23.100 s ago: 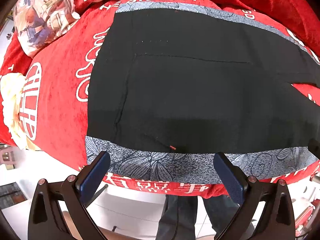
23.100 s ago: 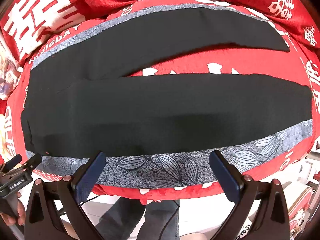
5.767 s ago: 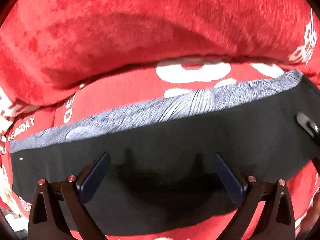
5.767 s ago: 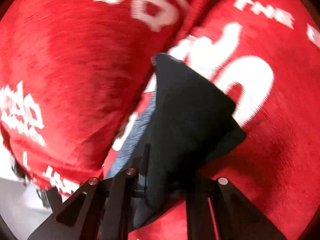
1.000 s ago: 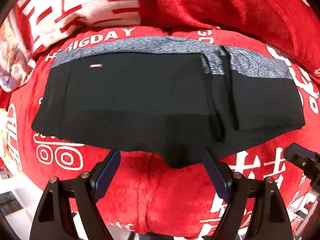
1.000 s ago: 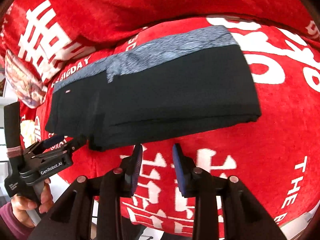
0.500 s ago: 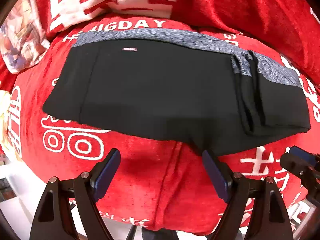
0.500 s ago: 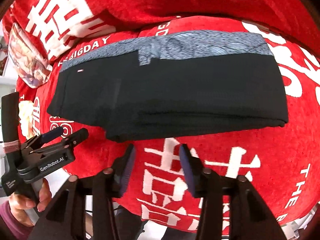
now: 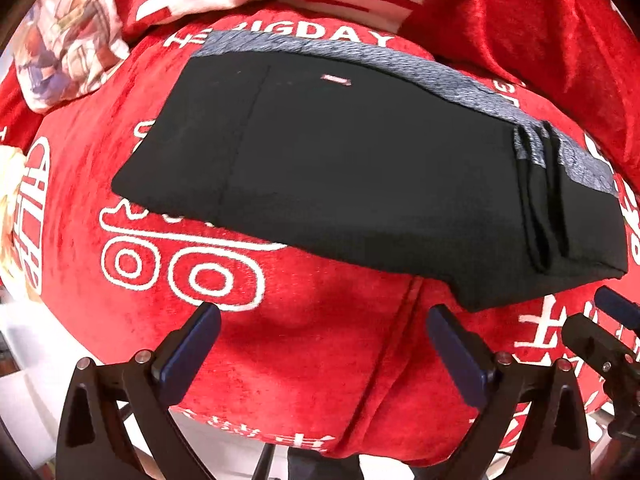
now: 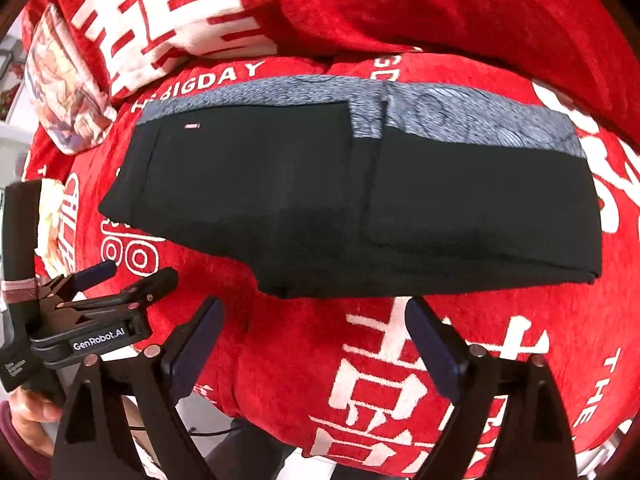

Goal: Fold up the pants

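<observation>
The black pants (image 9: 360, 176) lie folded into a long flat stack on the red cover, with a grey patterned band (image 9: 400, 64) along the far edge. They also show in the right wrist view (image 10: 360, 200). My left gripper (image 9: 322, 332) is open and empty, just short of the stack's near edge. My right gripper (image 10: 314, 320) is open and empty, below the near edge. The left gripper also shows at the left of the right wrist view (image 10: 120, 276).
A red cover with white lettering (image 10: 400, 380) spreads over the whole surface. A red cushion (image 10: 440, 8) rises behind. A printed pillow (image 9: 60, 36) lies at the far left. The cover's front edge drops off near the grippers.
My right gripper's jaws have opened wide. Both grippers have drawn back a little from the folded pants, which lie still.
</observation>
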The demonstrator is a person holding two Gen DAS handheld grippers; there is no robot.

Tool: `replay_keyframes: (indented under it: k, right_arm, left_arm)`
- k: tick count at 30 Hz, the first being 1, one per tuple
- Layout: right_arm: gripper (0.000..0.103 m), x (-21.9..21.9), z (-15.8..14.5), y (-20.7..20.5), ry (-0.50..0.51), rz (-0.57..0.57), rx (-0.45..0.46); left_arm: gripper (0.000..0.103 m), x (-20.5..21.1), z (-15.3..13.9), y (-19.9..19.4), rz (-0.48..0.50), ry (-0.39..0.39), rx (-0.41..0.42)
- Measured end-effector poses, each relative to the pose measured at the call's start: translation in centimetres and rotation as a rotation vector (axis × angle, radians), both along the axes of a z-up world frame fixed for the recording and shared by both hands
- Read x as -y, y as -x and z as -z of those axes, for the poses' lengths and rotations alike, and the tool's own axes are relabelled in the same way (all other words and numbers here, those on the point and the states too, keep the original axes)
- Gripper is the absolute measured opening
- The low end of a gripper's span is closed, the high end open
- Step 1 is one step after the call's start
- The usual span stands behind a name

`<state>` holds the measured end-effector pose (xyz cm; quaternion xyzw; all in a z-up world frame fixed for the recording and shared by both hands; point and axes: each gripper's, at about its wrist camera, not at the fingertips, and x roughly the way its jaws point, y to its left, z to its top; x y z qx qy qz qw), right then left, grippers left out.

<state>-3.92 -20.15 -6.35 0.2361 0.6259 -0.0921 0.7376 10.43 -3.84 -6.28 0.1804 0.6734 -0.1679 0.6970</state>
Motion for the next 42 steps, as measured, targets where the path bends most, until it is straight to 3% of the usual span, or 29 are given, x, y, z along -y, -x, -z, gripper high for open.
replay_keyframes:
  k: [8, 18, 32, 42]
  right_arm:
    - [0.094, -1.7, 0.2, -1.7, 0.028, -0.027, 0.000]
    - [0.094, -2.1, 0.0, -2.5, -0.109, 0.012, 0.044]
    - [0.094, -3.7, 0.2, -4.8, 0.011, -0.089, -0.046]
    - [0.094, -4.5, 0.8, -5.6, 0.019, -0.109, -0.069]
  left_arm:
    - [0.103, -2.1, 0.7, -1.3, -0.040, -0.011, -0.016]
    - [0.103, -3.9, 0.5, -2.5, -0.059, 0.005, -0.014]
    - [0.103, -7.1, 0.7, -3.8, -0.129, 0.039, -0.037]
    - [0.103, -9.6, 0.3, -5.8, -0.187, 0.082, -0.054]
